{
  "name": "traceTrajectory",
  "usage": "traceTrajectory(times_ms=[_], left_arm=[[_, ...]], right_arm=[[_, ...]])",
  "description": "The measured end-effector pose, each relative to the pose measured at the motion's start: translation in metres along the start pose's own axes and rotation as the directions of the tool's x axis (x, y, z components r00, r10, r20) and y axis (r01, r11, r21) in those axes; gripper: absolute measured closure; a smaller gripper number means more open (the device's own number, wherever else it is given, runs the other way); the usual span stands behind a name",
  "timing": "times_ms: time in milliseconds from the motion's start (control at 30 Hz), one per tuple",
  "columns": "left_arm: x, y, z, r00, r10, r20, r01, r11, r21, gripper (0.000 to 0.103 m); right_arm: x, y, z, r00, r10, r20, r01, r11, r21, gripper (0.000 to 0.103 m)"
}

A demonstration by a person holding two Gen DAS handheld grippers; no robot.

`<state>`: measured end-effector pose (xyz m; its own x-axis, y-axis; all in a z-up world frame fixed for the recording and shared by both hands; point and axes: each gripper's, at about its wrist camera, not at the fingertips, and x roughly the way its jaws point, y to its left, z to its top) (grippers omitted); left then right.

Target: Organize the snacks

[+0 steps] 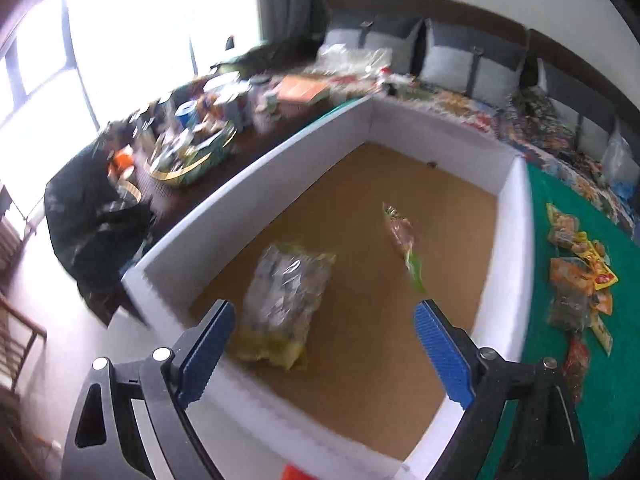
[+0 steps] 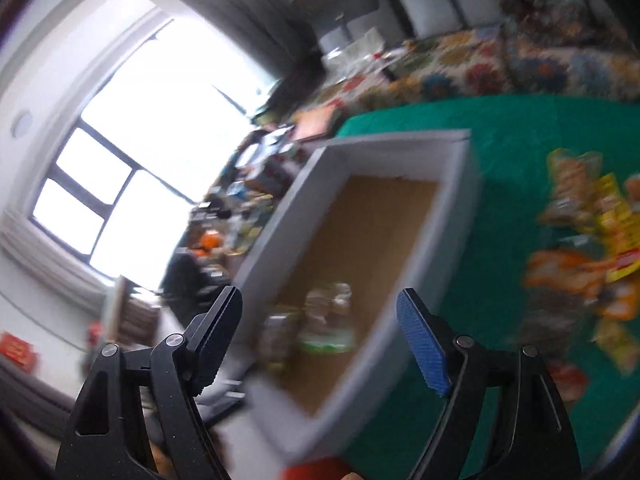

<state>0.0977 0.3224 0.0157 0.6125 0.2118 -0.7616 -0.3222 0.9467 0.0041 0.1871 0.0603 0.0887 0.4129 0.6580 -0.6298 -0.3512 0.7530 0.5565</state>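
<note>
Right now we hold both tongs empty with their jaws spread wide: the left tongs [image 1: 324, 344] hang over the white box [image 1: 256, 168], and the right tongs [image 2: 320, 340] sit above its near end. Two snacks already lie on the box's brown floor: a clear-and-yellow packet [image 1: 284, 300] just ahead of the left tongs, and a slim green-edged packet [image 1: 404, 244] towards one o'clock of it. The remaining pile of snacks [image 1: 580, 276] lies loose on the green surface [image 1: 556, 200], at three o'clock of the box and outside its wall.

The right wrist view is heavily smeared, so we judge that hand is swinging fast. A hurried reach could clip the box wall and shove the box, or land the jaws badly on the heap. Those packets overlap, so one close might catch two or just pinch a slippery film corner, which could slide free on the way over the rim.
</note>
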Motion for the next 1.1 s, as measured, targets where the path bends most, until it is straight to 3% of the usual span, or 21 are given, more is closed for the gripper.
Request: traceTrajectory(times_ms=[33,100,133,200,333,367,400,467,533,667,933,1100], left_arm=[[-0.001,-0.011,0.001,1.000,-0.020,0.018,0.019,1.000,0.021,0.012],[0.002,-0.026,0.000,0.998,-0.059,0.031,0.058,0.997,0.053,0.012],[0.005,-0.034,-0.001,0.997,-0.075,0.022,0.073,0.995,0.072,0.012],[0.013,-0.052,-0.004,0.997,-0.075,-0.003,0.074,0.992,0.103,0.012],[0.031,-0.085,-0.020,0.996,-0.042,-0.077,0.054,0.985,0.163,0.012],[0.028,-0.089,-0.022,0.999,-0.012,-0.042,0.019,0.985,0.169,0.012],[0.029,-0.094,-0.022,0.998,0.005,-0.057,0.005,0.986,0.168,0.012],[0.032,-0.098,-0.024,0.995,-0.029,-0.098,0.042,0.990,0.136,0.012],[0.032,-0.100,-0.025,0.994,-0.037,-0.105,0.048,0.993,0.108,0.012],[0.035,-0.098,-0.025,0.994,-0.017,-0.110,0.027,0.996,0.090,0.012],[0.044,-0.083,-0.024,0.992,-0.030,-0.125,0.023,0.998,-0.056,0.012],[0.041,-0.089,-0.027,0.994,-0.002,-0.111,0.000,1.000,-0.019,0.012]], right_arm=[[-0.005,-0.012,-0.003,0.998,-0.058,0.009,0.058,0.998,-0.017,0.020],[-0.017,-0.052,-0.025,0.972,-0.231,0.037,0.233,0.971,-0.056,0.020],[-0.023,-0.080,-0.040,0.940,-0.338,0.054,0.341,0.937,-0.071,0.020],[-0.039,-0.142,-0.075,0.840,-0.537,0.070,0.541,0.839,-0.055,0.020],[-0.087,-0.250,-0.131,0.667,-0.742,0.059,0.740,0.670,0.059,0.021],[-0.100,-0.268,-0.141,0.636,-0.770,0.054,0.766,0.638,0.081,0.021],[-0.115,-0.292,-0.152,0.599,-0.799,0.047,0.792,0.601,0.107,0.021],[-0.135,-0.317,-0.162,0.569,-0.821,0.040,0.810,0.568,0.143,0.021],[-0.149,-0.342,-0.167,0.553,-0.833,0.028,0.814,0.547,0.194,0.020],[-0.166,-0.361,-0.168,0.586,-0.809,0.049,0.767,0.572,0.290,0.016],[-0.159,-0.362,-0.153,0.577,-0.817,0.026,0.771,0.554,0.314,0.005],[-0.158,-0.362,-0.154,0.572,-0.820,0.024,0.773,0.549,0.319,0.004]])
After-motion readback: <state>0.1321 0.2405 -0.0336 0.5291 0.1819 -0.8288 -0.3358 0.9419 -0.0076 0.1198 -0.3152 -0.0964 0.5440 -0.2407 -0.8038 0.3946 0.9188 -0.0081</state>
